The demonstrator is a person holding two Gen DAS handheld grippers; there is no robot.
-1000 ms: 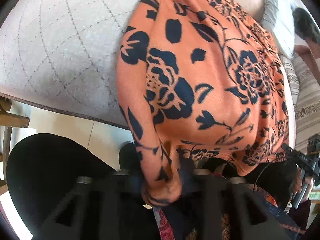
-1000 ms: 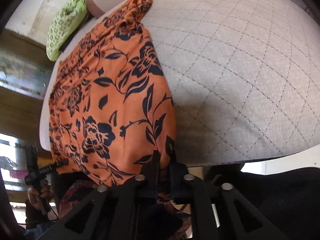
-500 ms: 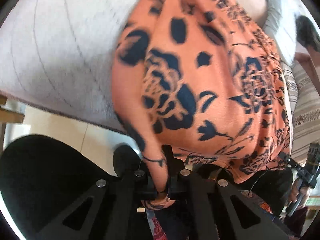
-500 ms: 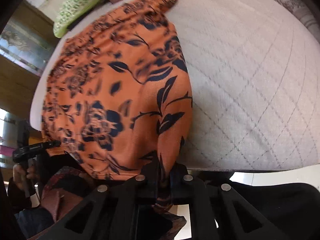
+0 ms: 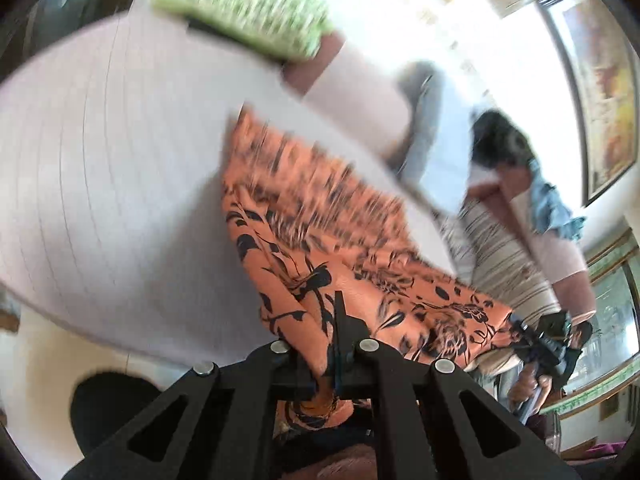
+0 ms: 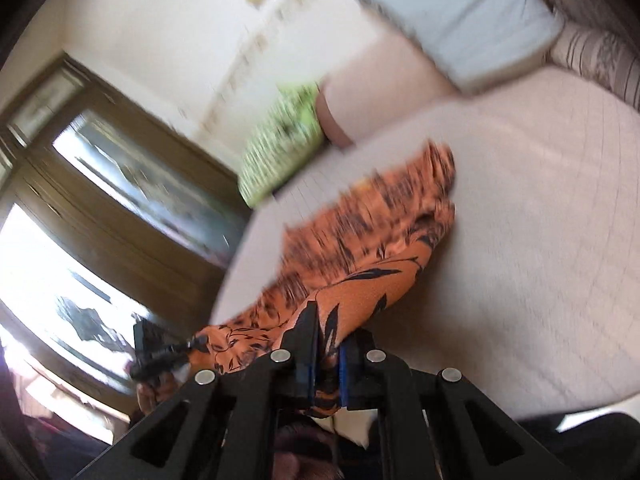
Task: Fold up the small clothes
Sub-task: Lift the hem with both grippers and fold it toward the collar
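An orange garment with a dark blue flower print lies on a pale quilted bed, its near edge lifted. My left gripper is shut on the garment's near left corner. My right gripper is shut on the near right corner of the garment. Both corners are raised off the bed and the cloth sags between them. The far part of the garment is blurred by motion. The other gripper shows in each view, at the right in the left wrist view and at the left in the right wrist view.
A green patterned cloth lies at the far edge of the bed, with a headboard and a grey pillow behind. A striped blanket lies to the right. A wooden door frame stands on the left.
Both grippers have lifted and tilted up with the garment's near corners. The near edge has come off the bed and the views now look across the bed toward the headboard.
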